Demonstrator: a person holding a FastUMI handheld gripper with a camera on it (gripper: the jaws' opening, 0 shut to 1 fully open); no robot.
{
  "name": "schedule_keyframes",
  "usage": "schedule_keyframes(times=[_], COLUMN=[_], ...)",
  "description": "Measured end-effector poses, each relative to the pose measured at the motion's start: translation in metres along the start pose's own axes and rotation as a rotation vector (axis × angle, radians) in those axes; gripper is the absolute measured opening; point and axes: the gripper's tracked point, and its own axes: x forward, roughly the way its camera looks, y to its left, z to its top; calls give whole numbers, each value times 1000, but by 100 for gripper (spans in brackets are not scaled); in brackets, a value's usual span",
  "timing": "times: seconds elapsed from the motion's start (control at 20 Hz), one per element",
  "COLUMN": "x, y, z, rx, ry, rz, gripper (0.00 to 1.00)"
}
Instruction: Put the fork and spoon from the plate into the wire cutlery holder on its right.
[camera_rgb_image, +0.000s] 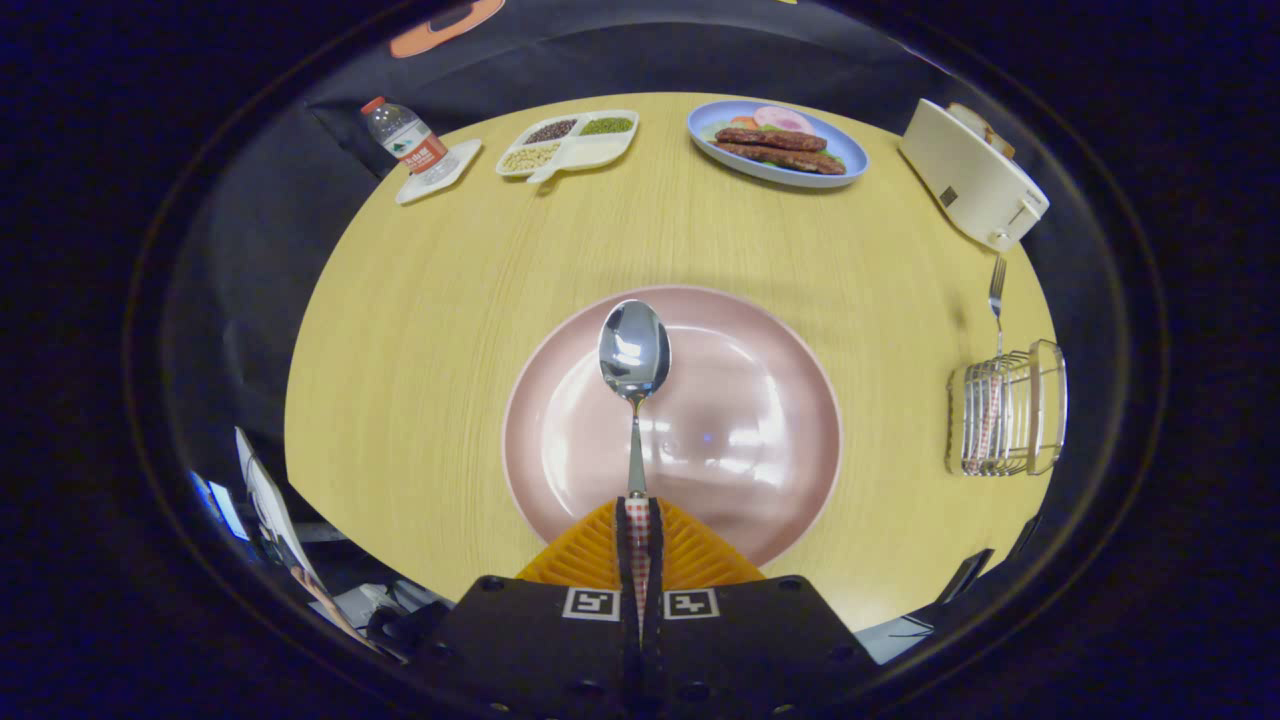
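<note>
Shiny steel spoon (634, 352) sticking out ahead of the claw (637, 512), its checked handle being pinched between both fingers, bowl hanging over the round pink plate (760, 440), fork (996, 300) already standing in the wire cutlery holder (1005, 412).

Booth: cloth wall (640, 60), dining table (420, 330)

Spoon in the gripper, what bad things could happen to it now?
The gripper is shut on the very end of the spoon handle, so the long spoon might wobble or slip out over the pink plate. The wire cutlery holder off to the right already has the fork standing in it, so the spoon could bump the fork or catch on the wires going in.
</note>
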Motion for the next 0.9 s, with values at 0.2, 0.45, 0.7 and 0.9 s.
schedule_keyframes(times=[0.2,0.45,0.7,0.9], x=[-30,-60,-84,-102], y=[-25,-80,-148,-192], z=[8,12,13,14], rx=[-21,-18,23,37], ry=[-35,-50,-53,-64], rz=[9,13,6,16], gripper=[1,1,2,1])
